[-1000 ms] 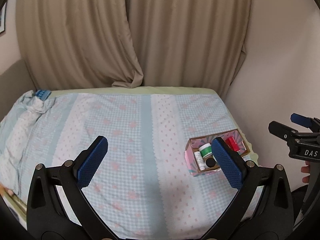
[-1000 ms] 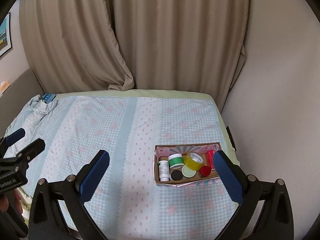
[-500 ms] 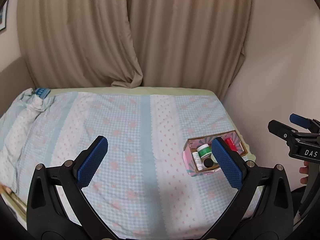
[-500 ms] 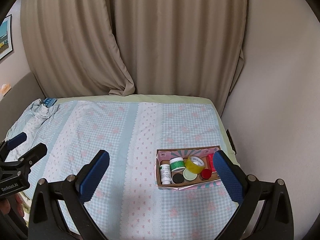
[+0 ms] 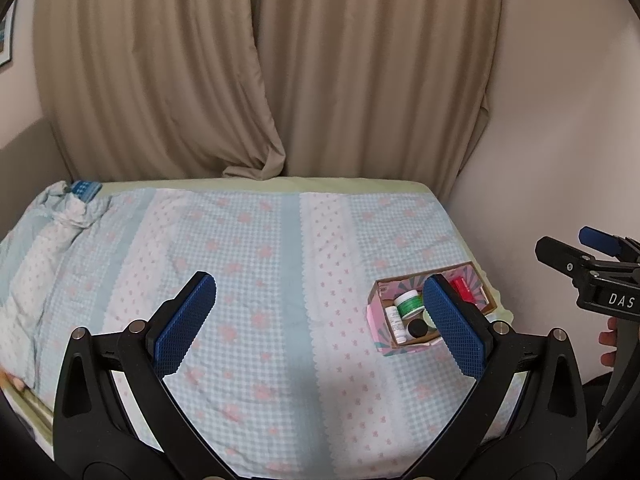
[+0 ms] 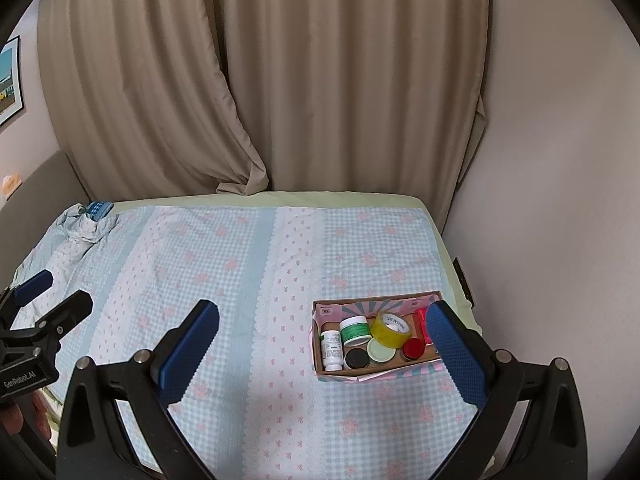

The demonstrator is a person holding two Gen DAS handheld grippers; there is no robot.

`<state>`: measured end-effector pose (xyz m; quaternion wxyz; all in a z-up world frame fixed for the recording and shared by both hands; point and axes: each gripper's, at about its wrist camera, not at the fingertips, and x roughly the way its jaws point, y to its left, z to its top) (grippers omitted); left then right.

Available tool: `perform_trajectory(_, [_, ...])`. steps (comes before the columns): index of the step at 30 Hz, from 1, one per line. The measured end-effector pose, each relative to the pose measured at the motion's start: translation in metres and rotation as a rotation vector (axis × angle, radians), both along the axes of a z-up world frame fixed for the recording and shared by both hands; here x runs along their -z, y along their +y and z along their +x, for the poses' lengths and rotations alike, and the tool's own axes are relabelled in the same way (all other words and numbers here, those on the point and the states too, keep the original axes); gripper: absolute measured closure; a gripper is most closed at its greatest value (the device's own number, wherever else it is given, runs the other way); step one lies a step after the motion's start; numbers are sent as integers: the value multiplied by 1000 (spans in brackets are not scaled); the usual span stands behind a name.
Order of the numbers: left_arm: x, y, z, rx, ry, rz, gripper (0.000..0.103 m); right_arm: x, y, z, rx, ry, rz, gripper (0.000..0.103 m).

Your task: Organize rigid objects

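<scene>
A pink cardboard box (image 6: 320, 360) sits on the bed at the near right; it also shows in the left wrist view (image 5: 374, 316). It holds a white pill bottle (image 6: 332, 350), a green-labelled jar (image 6: 354, 330), a yellow tape roll (image 6: 392, 330), a black lid (image 6: 357, 358), a pale green lid (image 6: 381, 351), a red lid (image 6: 413, 349) and a red box (image 6: 422, 322). My left gripper (image 5: 316, 300) is open and empty above the bed, left of the box. My right gripper (image 6: 320, 326) is open and empty, held back above the box.
The bed has a blue checked cover with pink flowers (image 6: 240, 272). Bunched fabric and a small blue packet (image 6: 98, 210) lie at the far left corner. Beige curtains (image 6: 280, 100) hang behind. A wall (image 6: 540, 200) runs close along the right edge.
Both grippers have drawn back and lifted a little, so the box and bed look smaller and farther away. Both stay open and empty.
</scene>
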<state>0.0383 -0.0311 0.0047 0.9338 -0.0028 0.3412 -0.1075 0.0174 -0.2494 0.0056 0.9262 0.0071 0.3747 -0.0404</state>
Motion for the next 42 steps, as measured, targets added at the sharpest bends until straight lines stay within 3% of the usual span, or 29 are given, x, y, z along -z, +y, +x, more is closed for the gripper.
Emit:
perform_trajectory(24, [1, 2, 2, -14, -33, -22, 0, 2, -1, 2, 6, -3, 2, 0])
perform_trajectory(37, [-2, 0, 6, -108, -88, 83, 0, 4, 6, 13, 9, -1, 0, 0])
perform_trajectory(42, [6, 5, 15, -96, -77, 70, 0, 8, 11, 22, 13, 10, 4, 0])
